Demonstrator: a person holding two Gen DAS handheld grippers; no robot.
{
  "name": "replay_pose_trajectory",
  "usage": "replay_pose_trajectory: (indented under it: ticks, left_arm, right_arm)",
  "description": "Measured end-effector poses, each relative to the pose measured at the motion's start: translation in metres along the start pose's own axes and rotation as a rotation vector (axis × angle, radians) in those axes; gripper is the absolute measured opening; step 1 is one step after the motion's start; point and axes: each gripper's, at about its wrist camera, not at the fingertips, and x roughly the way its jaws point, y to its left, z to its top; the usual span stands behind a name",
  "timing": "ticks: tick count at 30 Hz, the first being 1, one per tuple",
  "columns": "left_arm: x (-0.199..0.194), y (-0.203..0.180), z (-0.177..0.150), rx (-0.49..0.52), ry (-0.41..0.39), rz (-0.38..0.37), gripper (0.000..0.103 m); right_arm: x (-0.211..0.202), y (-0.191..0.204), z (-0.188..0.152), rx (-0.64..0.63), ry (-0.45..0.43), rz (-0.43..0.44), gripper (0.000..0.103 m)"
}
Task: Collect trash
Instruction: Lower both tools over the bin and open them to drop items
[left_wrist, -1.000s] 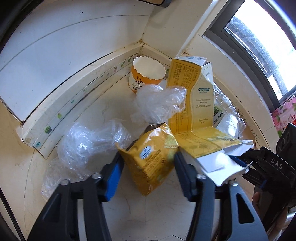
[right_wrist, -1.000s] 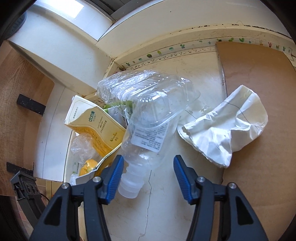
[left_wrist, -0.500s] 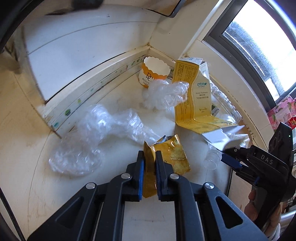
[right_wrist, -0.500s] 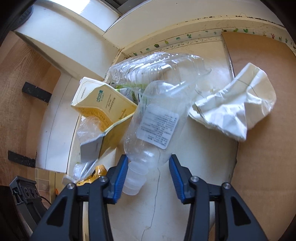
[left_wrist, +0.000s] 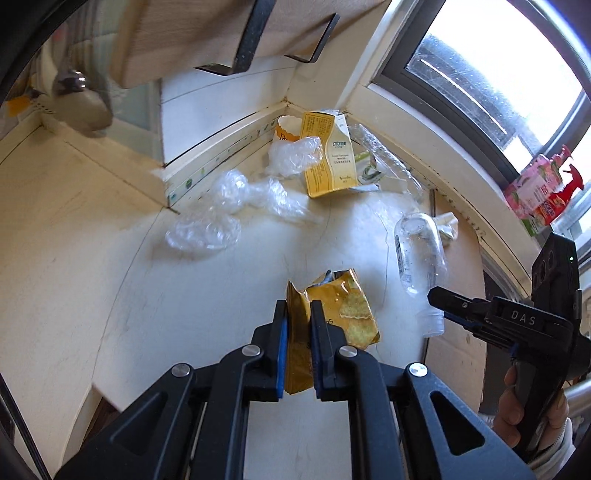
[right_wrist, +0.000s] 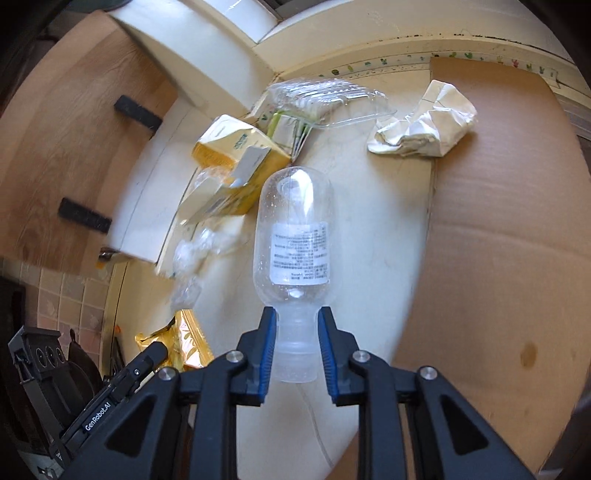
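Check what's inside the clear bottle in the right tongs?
The clear bottle looks empty: only droplets on the wall, counter visible through it. The white label hides part of the inside. Right tongs, closing, pinch its neck.

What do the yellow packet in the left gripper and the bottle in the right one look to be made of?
Yellow snack packet: thin metallised plastic film, glossy; it creases sharply and shows a silvery lining at the torn mouth. Clear bottle: see-through plastic, smooth, with a white paper-like label; glass looks unlikely but can't be ruled out.
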Motion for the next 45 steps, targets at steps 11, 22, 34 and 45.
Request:
replay_pose_trajectory:
  ticks: [11, 22, 34, 45]
  left_arm:
    - [-0.087, 0.032, -0.078, 0.022, -0.017, -0.013, 0.009]
    - [-0.134, 0.085, -0.177, -0.002, 0.024, -0.006, 0.009]
    - [-0.107, 0.126, -0.268, -0.021, 0.179, 0.045, 0.009]
    - [0.011, 0.162, -0.335, -0.041, 0.362, 0.103, 0.009]
  right_arm:
    - [-0.059, 0.041, -0.101, -0.048, -0.018, 0.035, 0.023]
    - [-0.063, 0.089, -0.232, -0.141, 0.078, 0.054, 0.023]
    - [0.0, 0.077, -0.34, -0.126, 0.297, -0.006, 0.023]
    - [0.122, -0.006, -0.378, -0.064, 0.504, -0.168, 0.023]
